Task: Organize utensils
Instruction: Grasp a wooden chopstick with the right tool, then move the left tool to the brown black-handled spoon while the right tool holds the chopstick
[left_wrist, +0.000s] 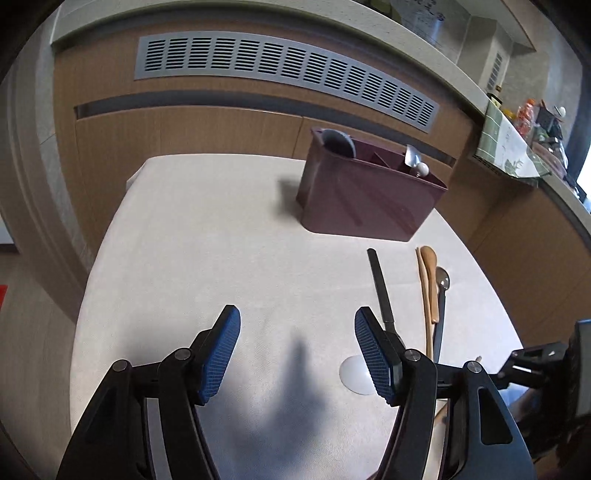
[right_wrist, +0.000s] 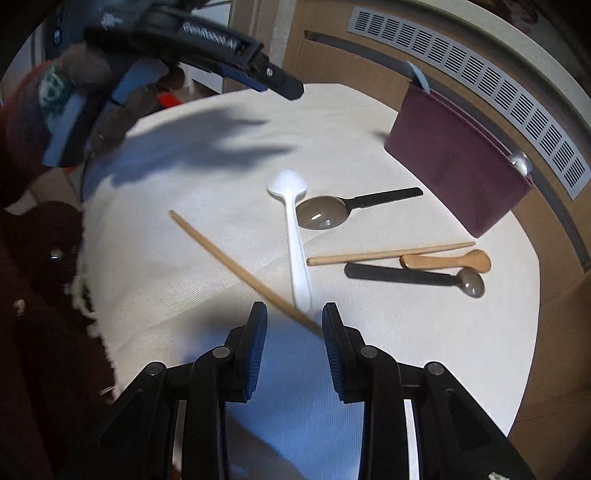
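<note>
A round table (right_wrist: 424, 350) under a pale woven cloth stands in front of wood-panelled cabinetry with a long grey vent grille (left_wrist: 284, 70), and a maroon utensil caddy (left_wrist: 369, 199) sits at its far side, already holding a few pieces. In the right wrist view the loose utensils lie on the cloth: a white plastic spoon (right_wrist: 295, 240), a large spoon with a black handle (right_wrist: 332, 212), a second chopstick (right_wrist: 388, 253), a small wooden spoon (right_wrist: 448, 260) and a small black-handled spoon (right_wrist: 413, 277), all between the gripper and the caddy. The nearest chopstick (right_wrist: 236, 266) runs diagonally, its far tip up and to the left, its near end passing down and to the right to the inner face of the right-hand finger of the right gripper (right_wrist: 294, 314). The fingers are partly apart with a gap showing, so I cannot tell whether the stick is actually pinched or only resting against one pad. The left gripper (left_wrist: 297, 321) hangs spread wide over bare cloth, empty, with the utensils off to its right. The right gripper is plainly the nearer one; closing squarely would probably need the fingers across the stick's diagonal axis, and the caddy lies far and right from there.
</note>
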